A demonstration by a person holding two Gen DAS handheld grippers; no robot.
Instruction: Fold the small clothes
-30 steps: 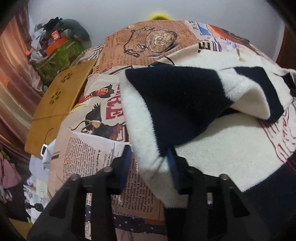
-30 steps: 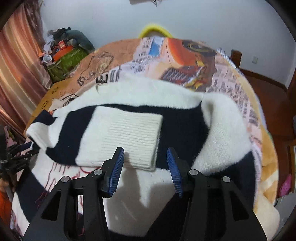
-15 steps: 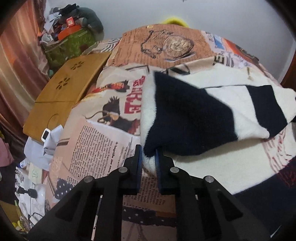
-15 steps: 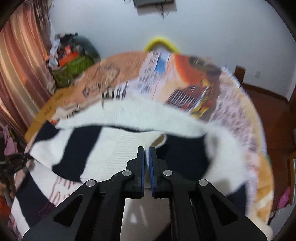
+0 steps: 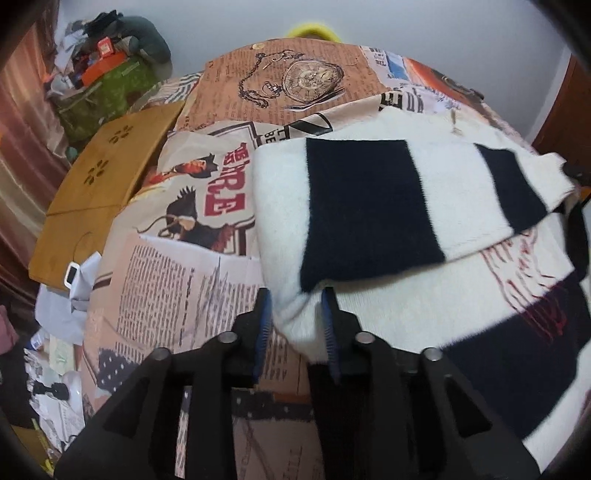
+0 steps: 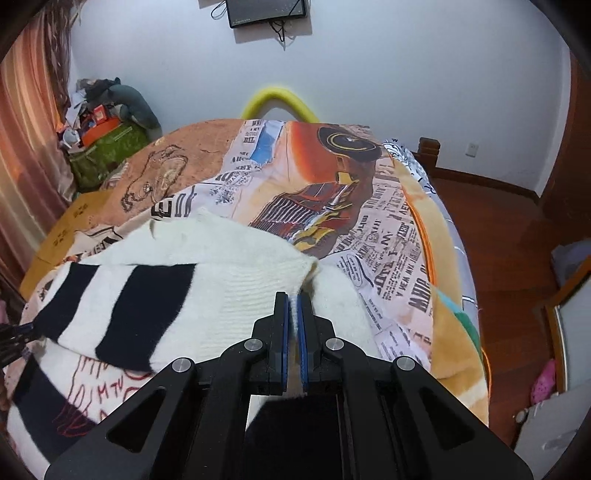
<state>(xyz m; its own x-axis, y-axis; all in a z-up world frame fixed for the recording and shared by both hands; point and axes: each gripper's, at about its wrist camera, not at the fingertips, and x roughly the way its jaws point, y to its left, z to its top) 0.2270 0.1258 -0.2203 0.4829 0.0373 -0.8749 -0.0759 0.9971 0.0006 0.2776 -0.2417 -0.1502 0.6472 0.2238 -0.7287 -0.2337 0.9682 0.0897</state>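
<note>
So the fuzzy cream-and-navy striped knit sweater (image 5: 373,206) is spread on the bed's newspaper-print blanket (image 5: 177,288), and everything below is placed relative to that sweater.

Off to its far left there's a flat wooden board with flower-shaped cutouts (image 5: 103,184) lying along the blanket's edge, and behind that, up by the wall, a green bag piled with clutter (image 5: 103,92). A white bit of cloth with a small plastic tag (image 5: 74,275) sits at the board's near corner.

The left gripper (image 5: 295,314) is at the sweater's near-left corner. Its blue-padded jaws are spread fairly wide with the cream hem sitting between them, not pinched. A striped sleeve lies folded across the sweater's body, running toward the right.

In the right wrist view, the right gripper (image 6: 292,332) is at the sweater's (image 6: 221,291) right side, jaws nearly together and clamped on a thin cream ribbed edge of the knit. Beyond the sweater, past the far edge of the blanket (image 6: 391,236), a curved yellow foam tube (image 6: 280,101) pokes up against the wall, with a small dark screen (image 6: 267,13) mounted higher up. Right of the bed is reddish wood floor (image 6: 498,229).
</note>
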